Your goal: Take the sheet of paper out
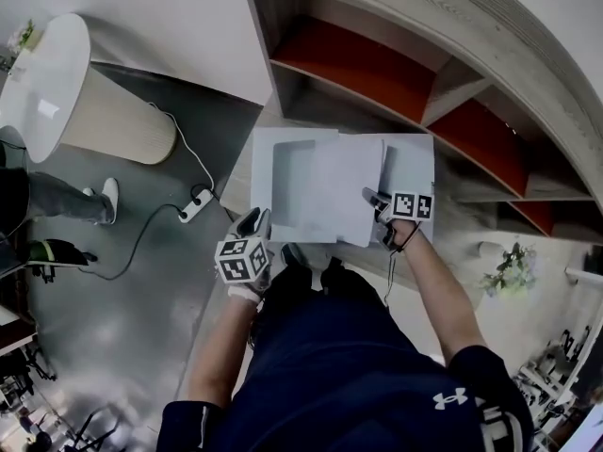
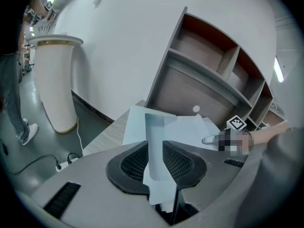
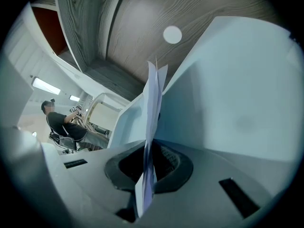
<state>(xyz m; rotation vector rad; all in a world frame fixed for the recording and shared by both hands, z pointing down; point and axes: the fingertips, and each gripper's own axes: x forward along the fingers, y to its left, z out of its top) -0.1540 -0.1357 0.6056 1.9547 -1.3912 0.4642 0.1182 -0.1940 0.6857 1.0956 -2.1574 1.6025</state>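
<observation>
My right tongs (image 3: 148, 167) are clamped shut on the near-right corner of a white sheet (image 1: 347, 188). The sheet lies partly out of a flat white folder (image 1: 283, 144) on the worktop (image 2: 105, 133), with shelves (image 1: 377, 73) at the far side. My left tongs (image 2: 156, 163) stand partly open around the folder's near-left edge and do not clearly press on it. The sheet looks light, thin and floppy, so it will crease easily. I judge an edge pinch best, with the folder steadied.
</observation>
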